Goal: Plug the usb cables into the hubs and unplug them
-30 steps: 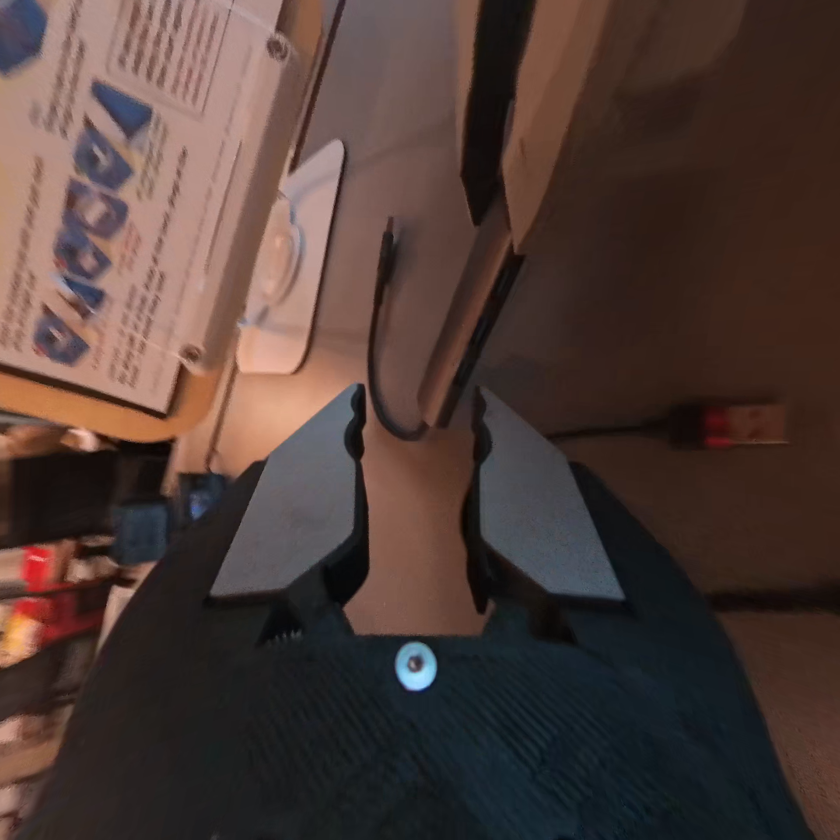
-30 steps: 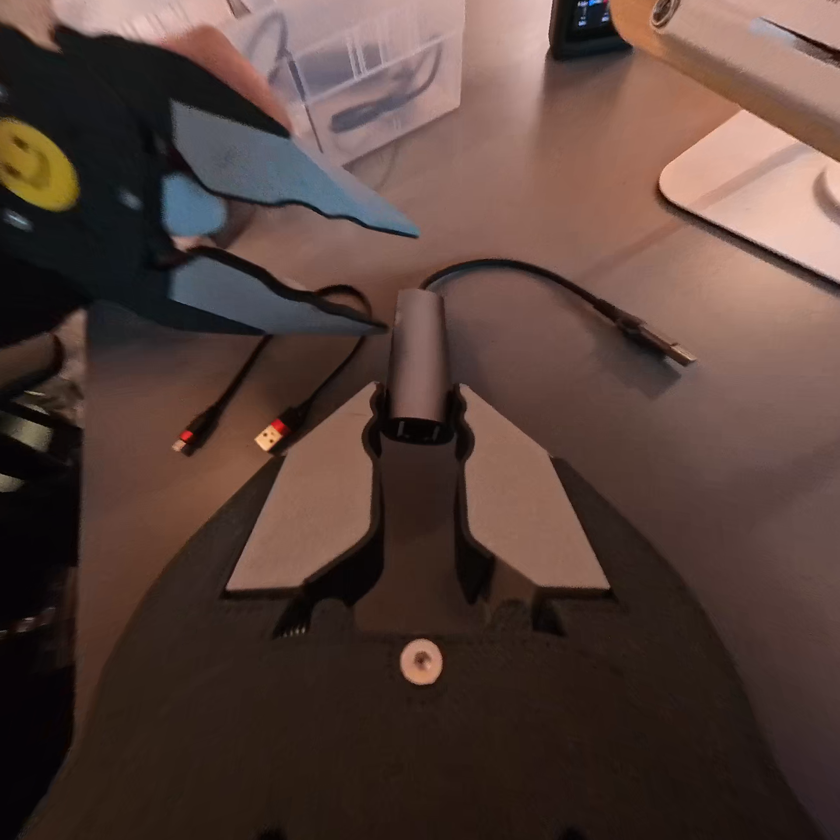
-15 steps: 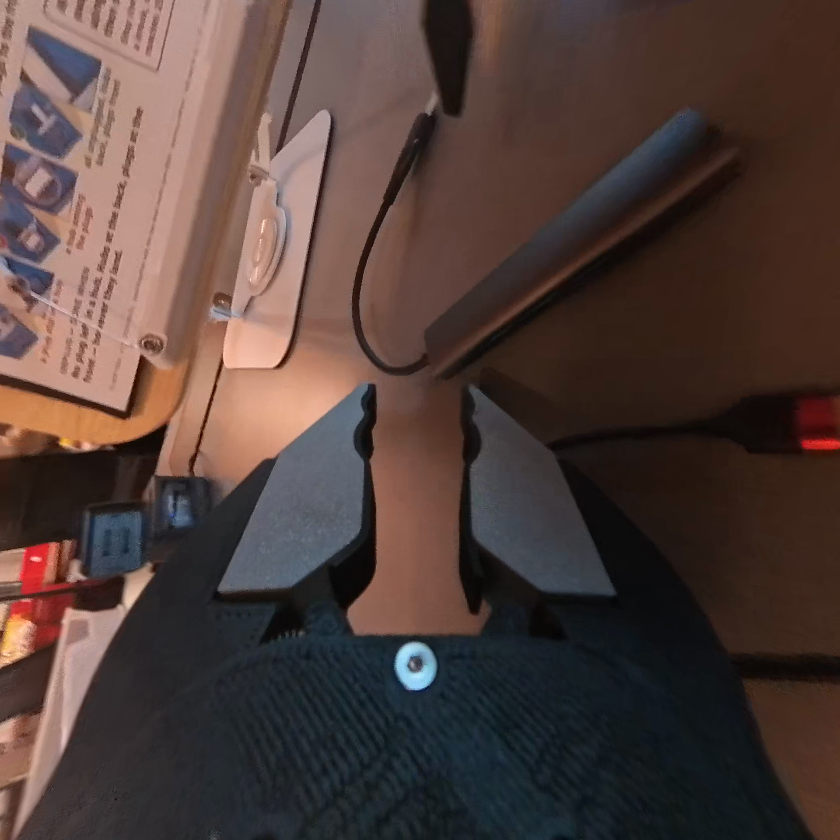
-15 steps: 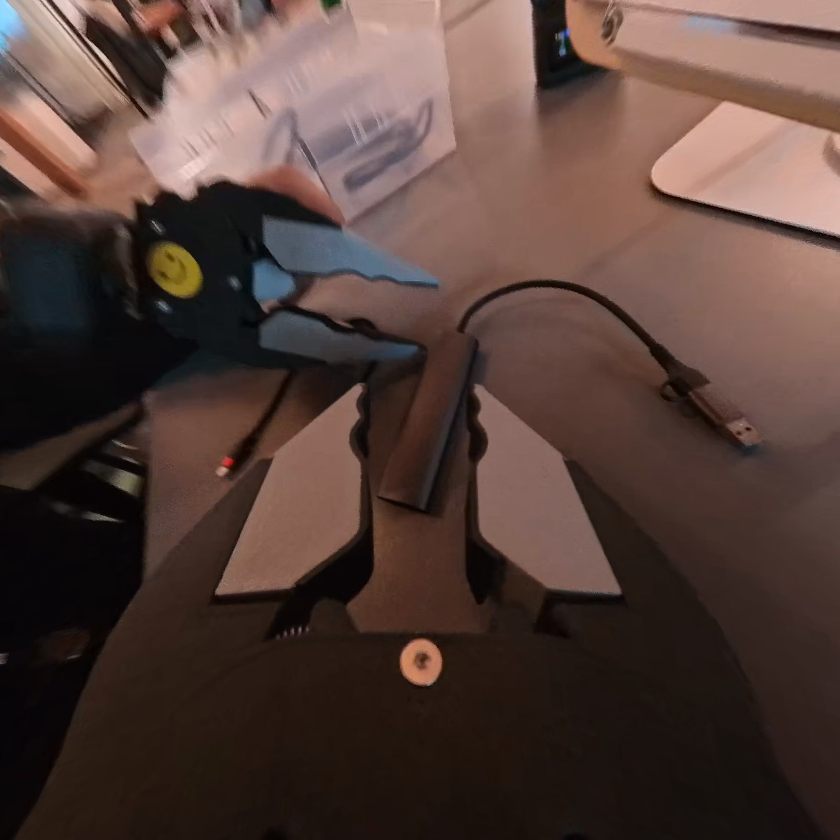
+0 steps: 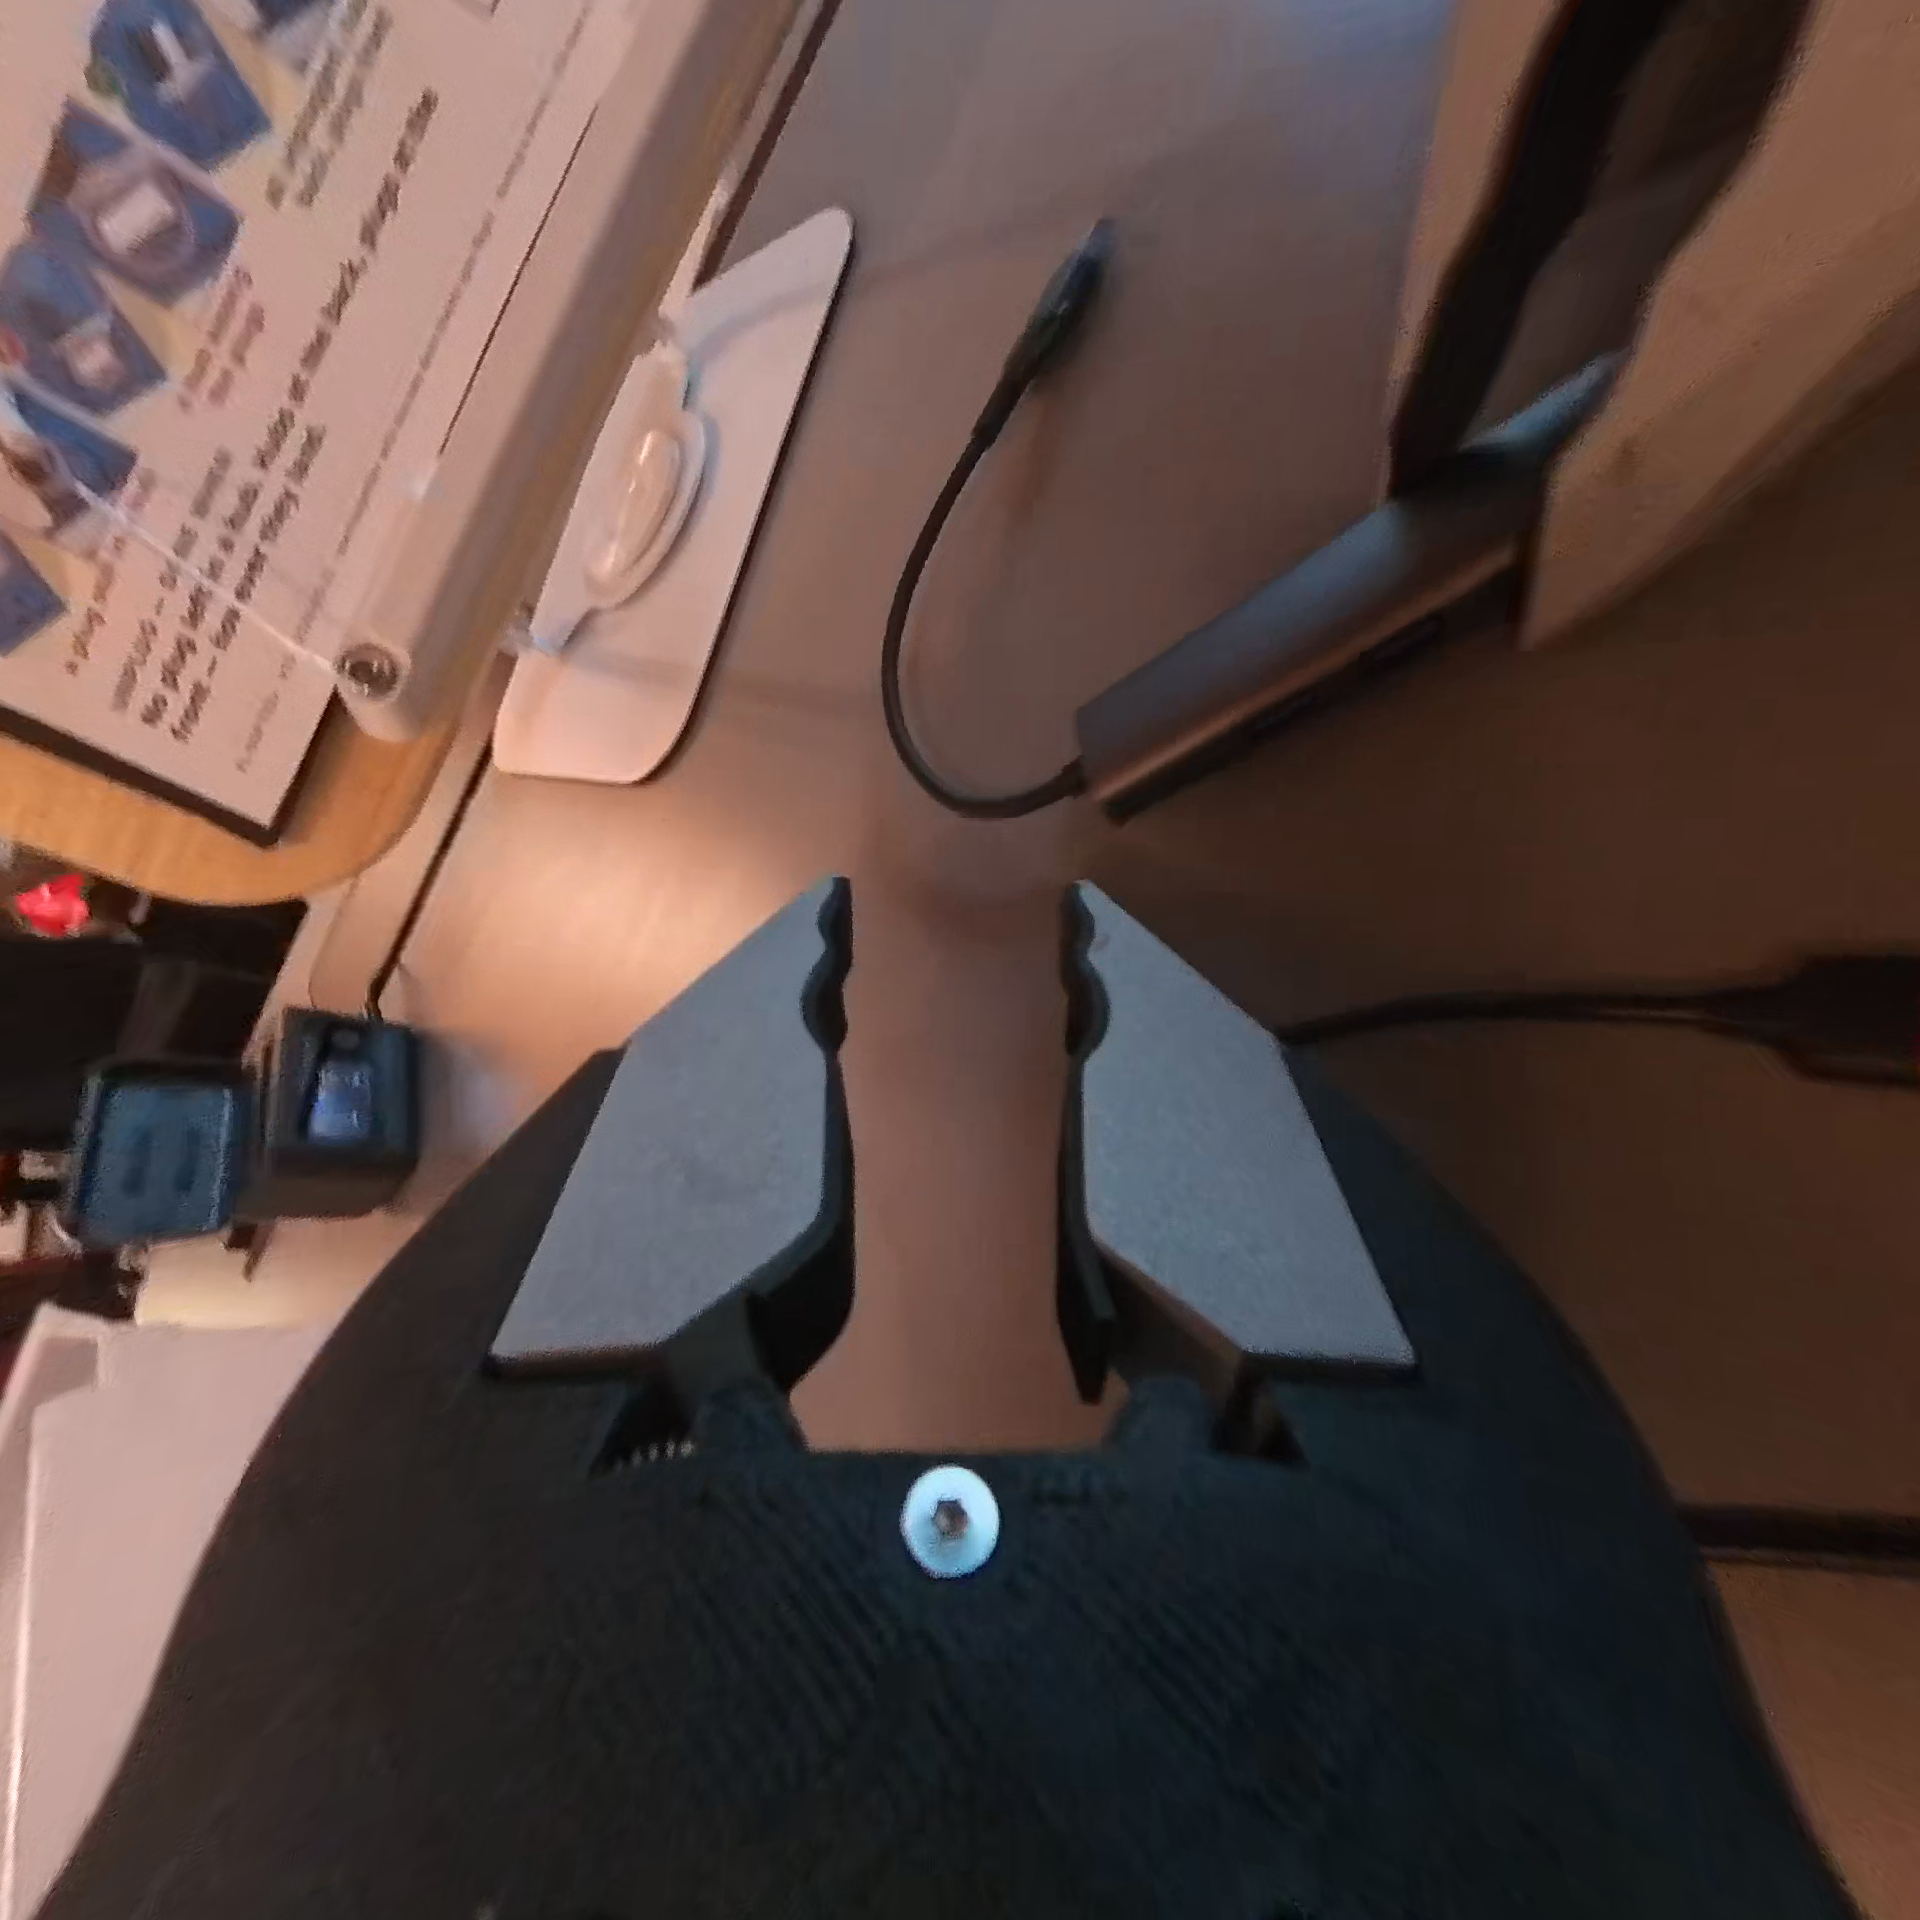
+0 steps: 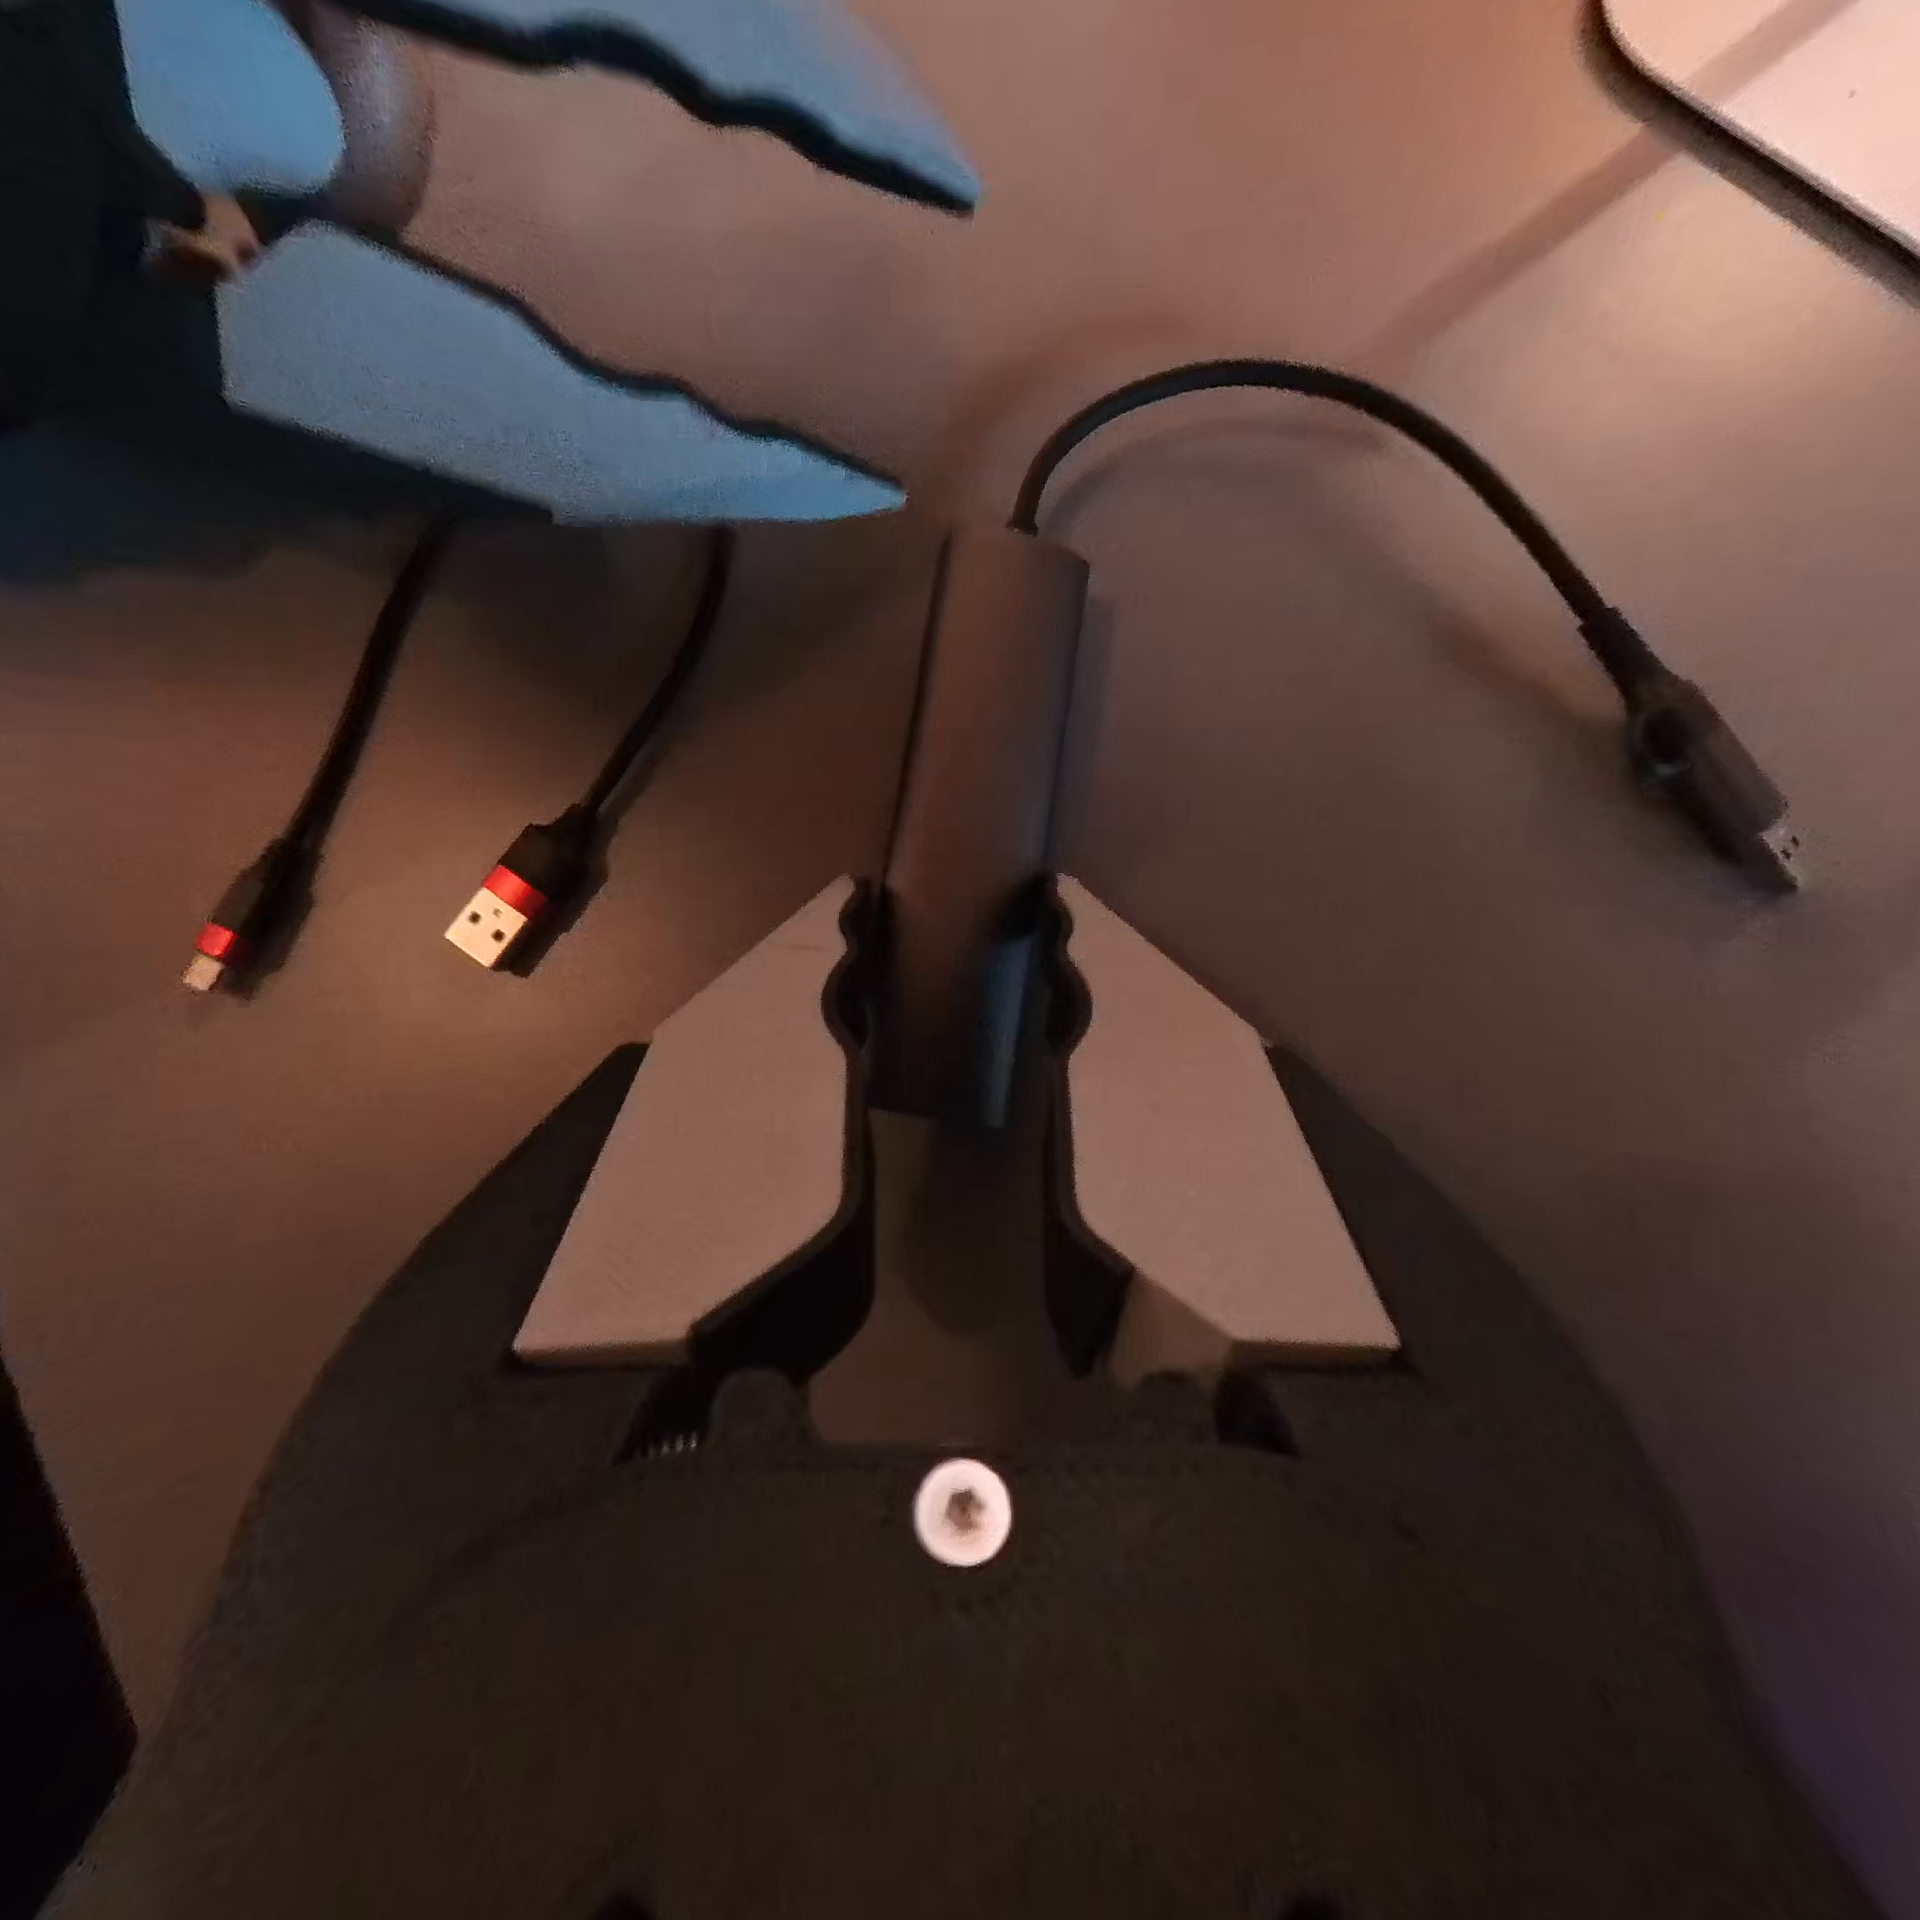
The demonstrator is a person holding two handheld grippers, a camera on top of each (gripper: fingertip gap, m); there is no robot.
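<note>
My right gripper is shut on the near end of a grey USB hub, which points away from me just above the dark table. The hub's short black cable curves right to its plug on the table. A red-and-black USB-A plug and a smaller red-tipped plug lie left of the hub. My left gripper is open and empty. In the right wrist view it hovers above those cables, left of the hub's far end. The hub also shows in the left wrist view.
A white monitor base stands beyond the hub, also in the right wrist view. A printed sheet on a white stand is at the left wrist view's upper left. A small black device sits near the table's edge. Some 10 cm of space lies between my two pairs of fingers. My right gripper's tips are some 7 cm from the red-and-black USB-A plug.
The right gripper has dropped closer to the table with the hub, which has turned in its jaws. The left gripper has stayed open and empty beside the hub's far end.
</note>
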